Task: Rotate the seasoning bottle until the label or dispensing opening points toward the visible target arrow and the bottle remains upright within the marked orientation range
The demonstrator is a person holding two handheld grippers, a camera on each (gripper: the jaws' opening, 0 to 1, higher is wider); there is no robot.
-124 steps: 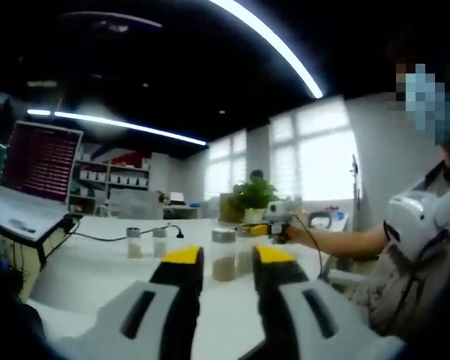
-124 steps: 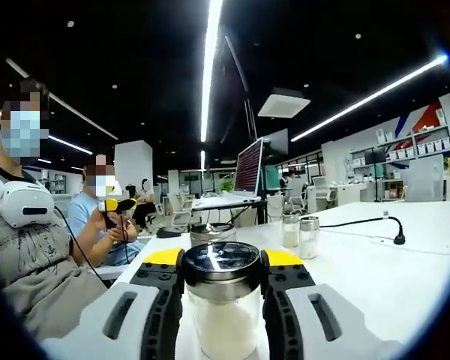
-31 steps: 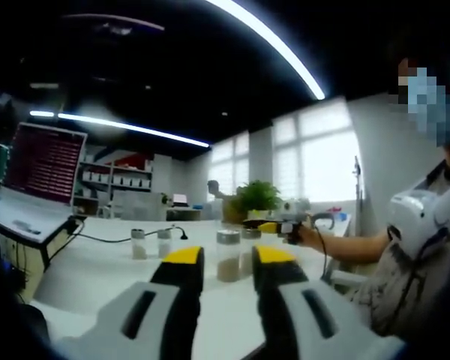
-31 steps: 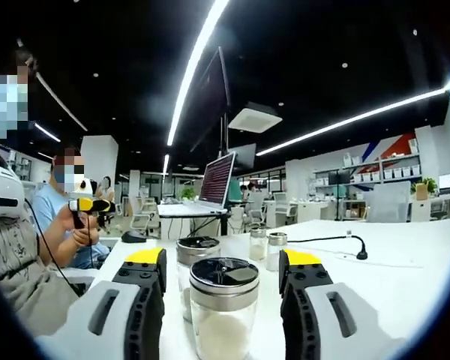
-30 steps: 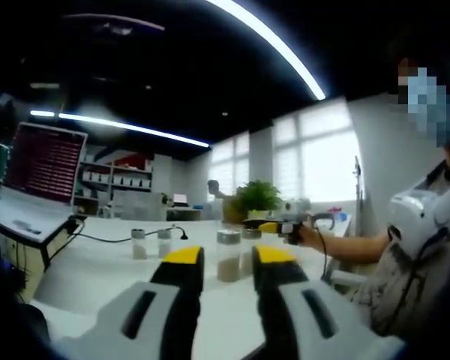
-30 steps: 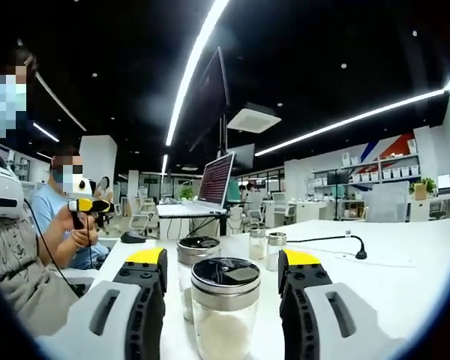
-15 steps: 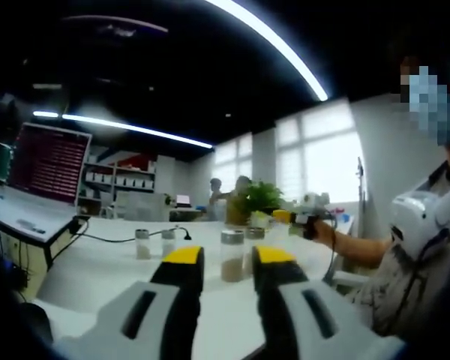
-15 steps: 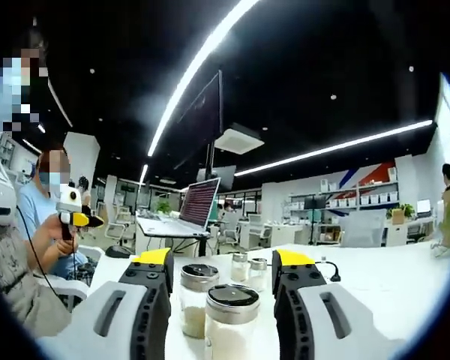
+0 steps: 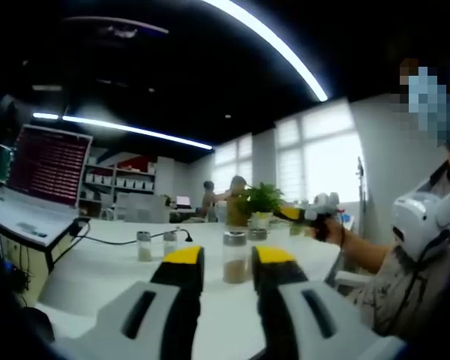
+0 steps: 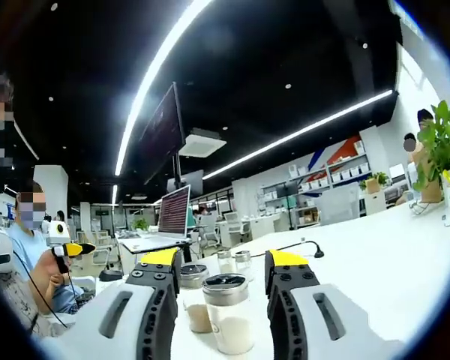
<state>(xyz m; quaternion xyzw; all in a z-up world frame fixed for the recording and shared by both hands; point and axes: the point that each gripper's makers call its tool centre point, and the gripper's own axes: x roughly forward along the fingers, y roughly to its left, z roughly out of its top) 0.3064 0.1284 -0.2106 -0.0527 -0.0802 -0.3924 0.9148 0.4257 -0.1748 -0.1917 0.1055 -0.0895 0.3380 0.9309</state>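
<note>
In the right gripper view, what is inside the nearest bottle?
The nearest bottle holds white granules filling its lower part; above them the glass looks empty. Its dark lid hides the opening.

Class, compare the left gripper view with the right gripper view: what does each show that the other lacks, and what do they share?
Left gripper view: bright windows and the right gripper held up in a hand. Right gripper view: a hanging screen, the left gripper at the far left, and the white contents of the near jar. Shared: the white table, the laptop, the brown-filled jar, two small jars and the plant.
</note>
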